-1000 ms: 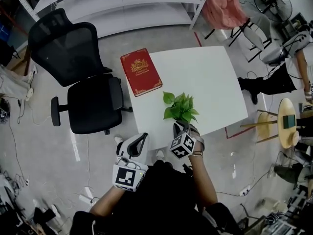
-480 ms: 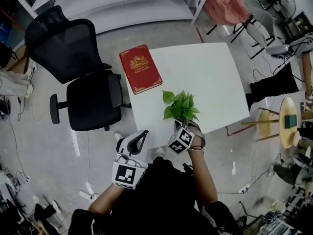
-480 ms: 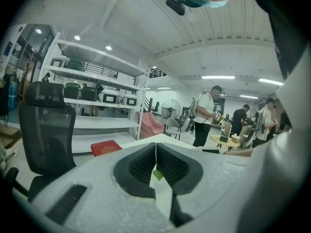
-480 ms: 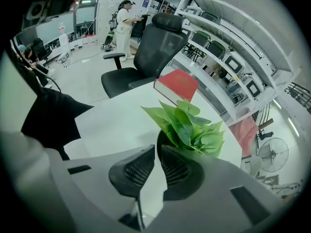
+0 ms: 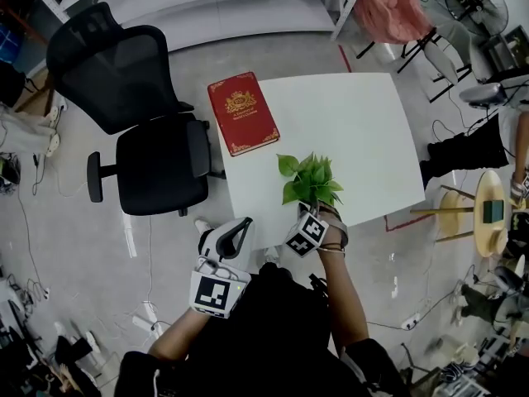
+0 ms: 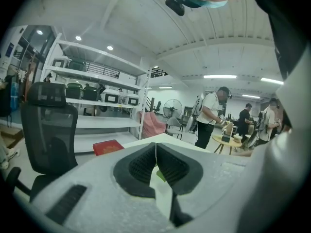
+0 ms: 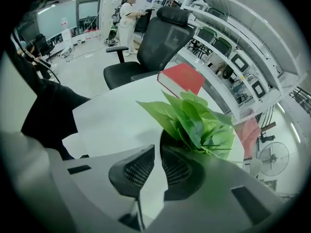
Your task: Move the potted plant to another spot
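Note:
The potted plant [image 5: 308, 180] stands near the front edge of the white table [image 5: 355, 122], its green leaves hiding most of the dark pot. My right gripper [image 5: 311, 214] reaches it from the near side. In the right gripper view the jaws are drawn close together on the pot's dark rim [image 7: 166, 139], under the leaves [image 7: 199, 123]. My left gripper [image 5: 240, 227] hangs off the table's front left corner, shut with nothing in it; its jaws [image 6: 155, 147] meet in the left gripper view.
A red book [image 5: 242, 112] lies on the table's far left corner. A black office chair [image 5: 149, 139] stands left of the table. Shelving runs along the back, and a small round wooden table [image 5: 488, 209] sits at the right. People stand further off.
The right gripper stays at the plant's pot. The plant sits slightly nearer the table's front edge than a second ago. The head view has shifted a little.

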`<state>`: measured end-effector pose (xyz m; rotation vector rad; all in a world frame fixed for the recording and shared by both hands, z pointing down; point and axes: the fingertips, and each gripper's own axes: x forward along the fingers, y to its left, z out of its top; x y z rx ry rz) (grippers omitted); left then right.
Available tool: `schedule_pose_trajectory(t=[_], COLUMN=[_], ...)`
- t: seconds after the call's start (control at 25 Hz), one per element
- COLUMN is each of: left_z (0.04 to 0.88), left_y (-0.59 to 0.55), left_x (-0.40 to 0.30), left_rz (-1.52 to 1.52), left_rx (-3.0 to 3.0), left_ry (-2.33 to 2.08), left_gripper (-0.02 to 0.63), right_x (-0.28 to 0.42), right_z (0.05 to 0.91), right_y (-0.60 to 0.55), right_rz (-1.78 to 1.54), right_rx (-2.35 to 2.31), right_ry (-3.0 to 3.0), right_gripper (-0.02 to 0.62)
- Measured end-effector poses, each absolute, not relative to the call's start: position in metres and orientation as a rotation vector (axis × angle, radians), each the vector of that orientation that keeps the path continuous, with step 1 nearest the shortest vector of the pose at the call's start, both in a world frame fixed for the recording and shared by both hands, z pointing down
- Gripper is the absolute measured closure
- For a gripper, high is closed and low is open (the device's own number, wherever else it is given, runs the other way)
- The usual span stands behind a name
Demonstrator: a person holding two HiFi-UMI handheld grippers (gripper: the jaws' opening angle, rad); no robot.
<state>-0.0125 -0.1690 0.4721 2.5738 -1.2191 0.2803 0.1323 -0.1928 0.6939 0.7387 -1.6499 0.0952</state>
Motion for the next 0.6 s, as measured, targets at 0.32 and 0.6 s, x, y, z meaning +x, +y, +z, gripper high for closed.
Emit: schedule_pose_trajectory(t=[0.32,0.6], left_z=[0.475,0.474], left_y=[-0.167,-0.159], left_x=[-0.023,-0.032], left_rz=[0.288,0.277], left_rx=[2.539,2.499], left_ry=[-1.262,-1.350], left_gripper=[0.588,0.588], right_x=[0.131,0.129], right_z=[0.693,0.691], right_y=[-0.195,-0.185], right_rz=[0.061,0.022], right_rx=[0.693,0.630], right_ry=[-1.650,-1.676], right_gripper=[0.581,0.581])
